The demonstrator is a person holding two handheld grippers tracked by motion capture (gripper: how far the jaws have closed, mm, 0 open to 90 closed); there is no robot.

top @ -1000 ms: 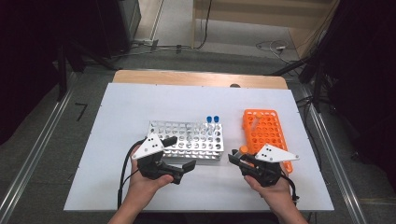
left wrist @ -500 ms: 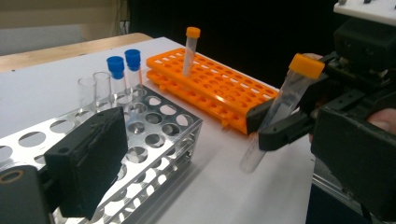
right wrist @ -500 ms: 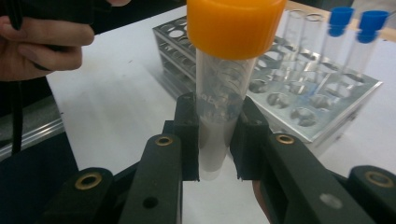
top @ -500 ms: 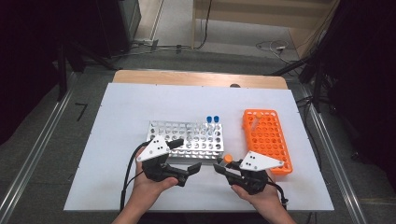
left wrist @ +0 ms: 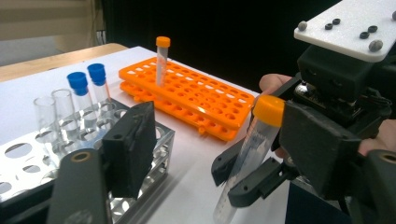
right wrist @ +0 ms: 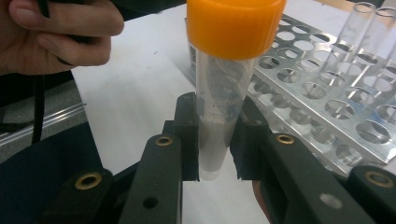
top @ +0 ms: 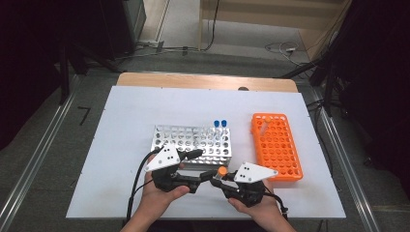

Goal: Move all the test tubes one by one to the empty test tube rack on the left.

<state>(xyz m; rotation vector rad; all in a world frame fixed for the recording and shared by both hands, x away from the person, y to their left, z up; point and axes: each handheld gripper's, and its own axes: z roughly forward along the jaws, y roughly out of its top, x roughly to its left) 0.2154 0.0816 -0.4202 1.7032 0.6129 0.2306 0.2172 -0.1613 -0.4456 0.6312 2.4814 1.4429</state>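
handoff in progress, front centre of the table. right gripper is clamped on an orange-capped tube, pads pinching the clear body low down, cap well above the jaws. that low grip leaves the cap and upper body free for the other side to take.

left gripper points across at it. its jaws have just been closing and stand partly open; in the left gripper view the tube sits tilted between them, but the near pad is apart from it, so no grip yet.

tube is held in the air just in front of the metal rack, between the two grippers. two blue-capped tubes and some open glass tubes stand in that rack. one more orange-capped tube stands in the orange rack to the right.

likely purpose: either pass the tube left for the metal rack, or left grabs the cap to unscrew. can't tell which from here.
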